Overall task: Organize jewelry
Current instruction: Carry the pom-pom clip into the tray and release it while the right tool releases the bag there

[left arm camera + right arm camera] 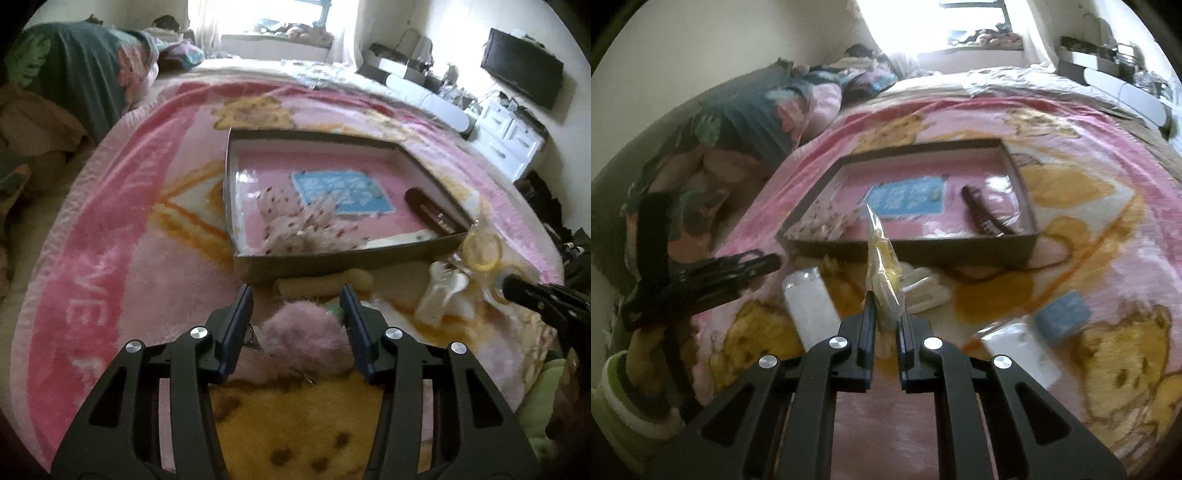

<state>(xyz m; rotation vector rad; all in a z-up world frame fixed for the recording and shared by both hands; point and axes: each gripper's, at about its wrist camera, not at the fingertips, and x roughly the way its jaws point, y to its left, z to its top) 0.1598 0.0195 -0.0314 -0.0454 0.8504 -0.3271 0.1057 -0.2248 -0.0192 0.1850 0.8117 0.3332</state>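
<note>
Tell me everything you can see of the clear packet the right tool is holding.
The clear packet is a crinkly see-through plastic bag with a yellow ring-like piece inside, blurred in both views. The right tool is shut on its lower end, so it stands upright, its pointed top leaning toward the shallow box. It hangs above the pink blanket, just short of the box's near wall, touching nothing else visible.

Both wrist views face the window (low, close), sharing the tray (332, 254) (912, 251).

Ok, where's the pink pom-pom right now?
In the left wrist view the pom-pom lies on the blanket between the open left tongs, just short of the box.
</note>
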